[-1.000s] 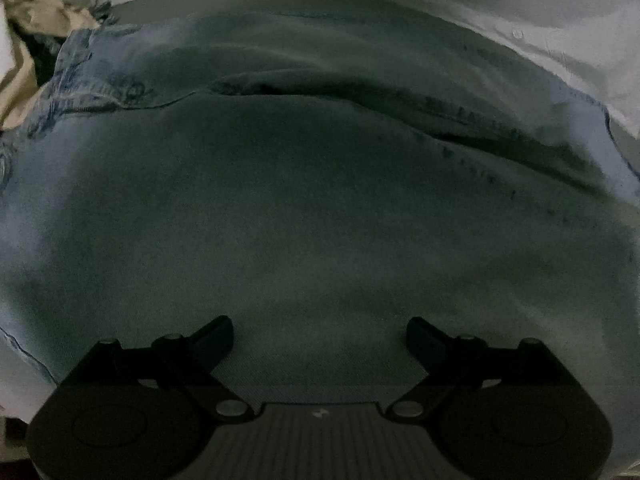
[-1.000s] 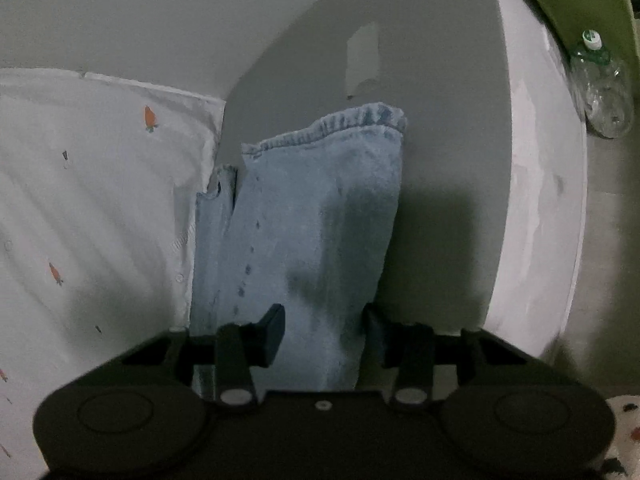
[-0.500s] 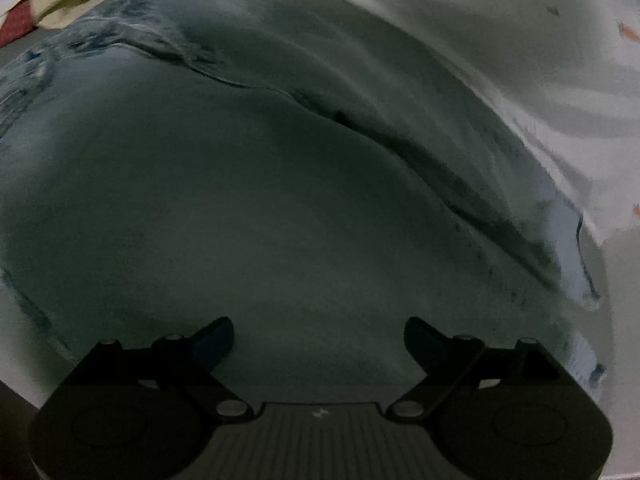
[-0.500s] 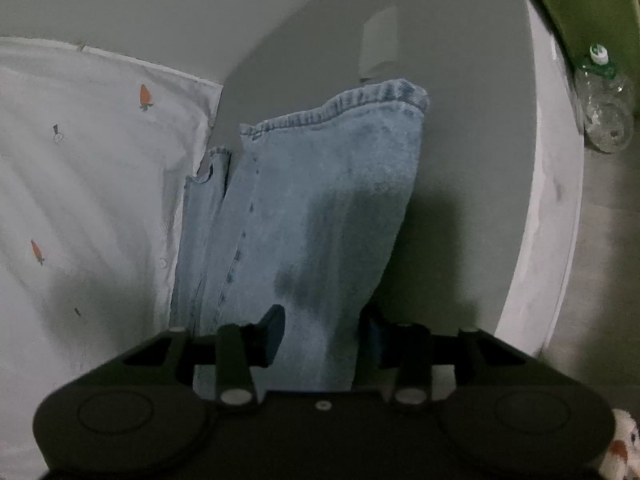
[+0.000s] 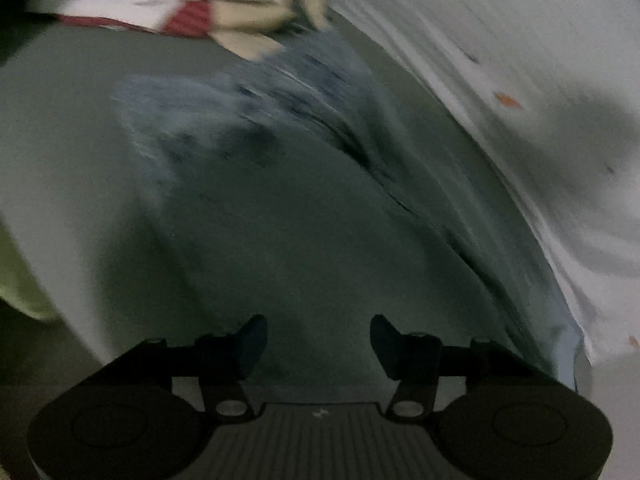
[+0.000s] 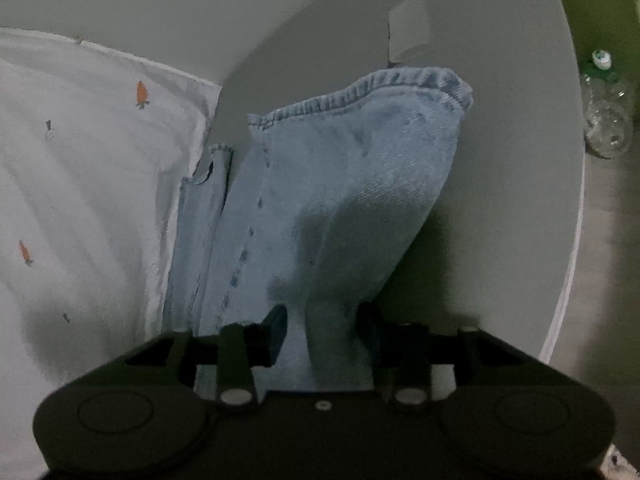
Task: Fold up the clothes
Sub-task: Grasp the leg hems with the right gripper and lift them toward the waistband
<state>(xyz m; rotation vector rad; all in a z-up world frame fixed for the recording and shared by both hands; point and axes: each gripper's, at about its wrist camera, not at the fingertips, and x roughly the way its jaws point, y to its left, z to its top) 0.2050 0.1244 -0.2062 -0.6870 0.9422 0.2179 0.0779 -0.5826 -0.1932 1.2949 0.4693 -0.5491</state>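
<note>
The jeans (image 6: 340,184) lie on the grey desk (image 6: 500,160), just beside a white sheet with little carrots (image 6: 80,180).

Your right gripper (image 6: 322,326) has its fingers (image 6: 276,326) pinching a raised fold of one jeans leg. The leg stretches away ahead of the fingers, and its hem is at the far end. To the left of these fingers is the white sheet. Far to the right, off the desk, stands a clear bottle (image 6: 608,120).

Your left gripper (image 5: 318,340) has its fingers (image 5: 252,340) spread apart, with nothing between them. The jeans (image 5: 300,200) lie spread out right ahead of these fingers. This view is blurry. More clothes (image 5: 240,24) sit far ahead, past the jeans, and the white sheet (image 5: 520,100) is off to the right.
</note>
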